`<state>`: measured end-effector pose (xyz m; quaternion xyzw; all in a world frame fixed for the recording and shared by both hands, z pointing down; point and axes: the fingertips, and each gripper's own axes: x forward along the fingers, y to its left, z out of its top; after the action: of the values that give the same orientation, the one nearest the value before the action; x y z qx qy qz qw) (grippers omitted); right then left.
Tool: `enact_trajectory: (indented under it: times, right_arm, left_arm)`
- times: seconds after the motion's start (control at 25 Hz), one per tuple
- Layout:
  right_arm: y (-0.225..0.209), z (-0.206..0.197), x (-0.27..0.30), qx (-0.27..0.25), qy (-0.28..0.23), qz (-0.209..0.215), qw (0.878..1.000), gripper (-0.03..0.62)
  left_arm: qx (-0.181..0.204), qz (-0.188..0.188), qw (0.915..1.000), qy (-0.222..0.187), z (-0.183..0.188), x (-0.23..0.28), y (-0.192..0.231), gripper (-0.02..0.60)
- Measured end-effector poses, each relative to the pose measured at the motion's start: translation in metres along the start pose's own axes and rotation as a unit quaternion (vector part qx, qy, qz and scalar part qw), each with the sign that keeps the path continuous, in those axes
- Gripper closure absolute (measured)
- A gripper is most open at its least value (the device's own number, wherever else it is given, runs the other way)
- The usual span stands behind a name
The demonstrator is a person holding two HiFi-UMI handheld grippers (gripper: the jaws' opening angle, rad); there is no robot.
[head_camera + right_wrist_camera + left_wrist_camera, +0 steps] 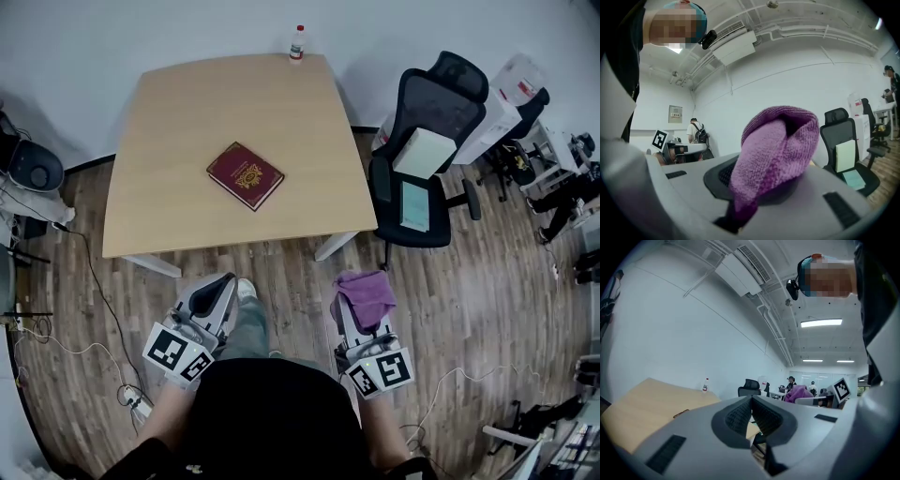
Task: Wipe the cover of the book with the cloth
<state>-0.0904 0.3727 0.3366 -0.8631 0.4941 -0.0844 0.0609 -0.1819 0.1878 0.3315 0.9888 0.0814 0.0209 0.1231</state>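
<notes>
**A:** Start at the left. How did that tool stand?

**B:** The left tool (pixel 217 286) had its jaws together with nothing between them. It was held level over the floor (pixel 281 262), short of the desk's (pixel 169 141) near edge.

**A:** And the book?

**B:** The book (pixel 246 175) lay flat and shut on the desk, cover up, ahead of both tools and well apart from them. It was almost straight ahead of the left tool, only a little to its right. Its long axis ran on a slant, from far-left to near-right.

**A:** Then the right side.

**B:** The right tool (pixel 354 302) was clamped on the cloth (pixel 367 295), which bunched up over the jaws and spilled past their tips. It too was over the floor, level with the left tool and short of the desk.

**A:** So which way did the book lie from the cloth?

**B:** Ahead and to the left. The left tool was the nearer one, but the right one carried the cloth, so I judged the coming move to be forward and leftward over the desk edge. The wiping itself was not yet begun. Strokes along that slanted axis would probably suit the cover best.

**A:** Anything in the way?

**B:** Nothing between cloth and book. A bottle (pixel 297 42) stood at the desk's far edge, well beyond the book.
</notes>
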Motion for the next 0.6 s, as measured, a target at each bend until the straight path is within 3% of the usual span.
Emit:
enact_trajectory:
  times: [0.28,0.6]
  right_arm:
    - [-0.028,0.016,0.101,-0.021,0.027,-0.007,0.999,0.525]
    - [-0.041,0.022,0.227,-0.051,0.072,0.020,0.996,0.525]
  left_arm:
    - [-0.012,0.005,0.9999,-0.005,0.018,0.051,0.085,0.563]
    - [-0.028,0.018,0.9994,0.001,0.025,0.096,0.184,0.563]
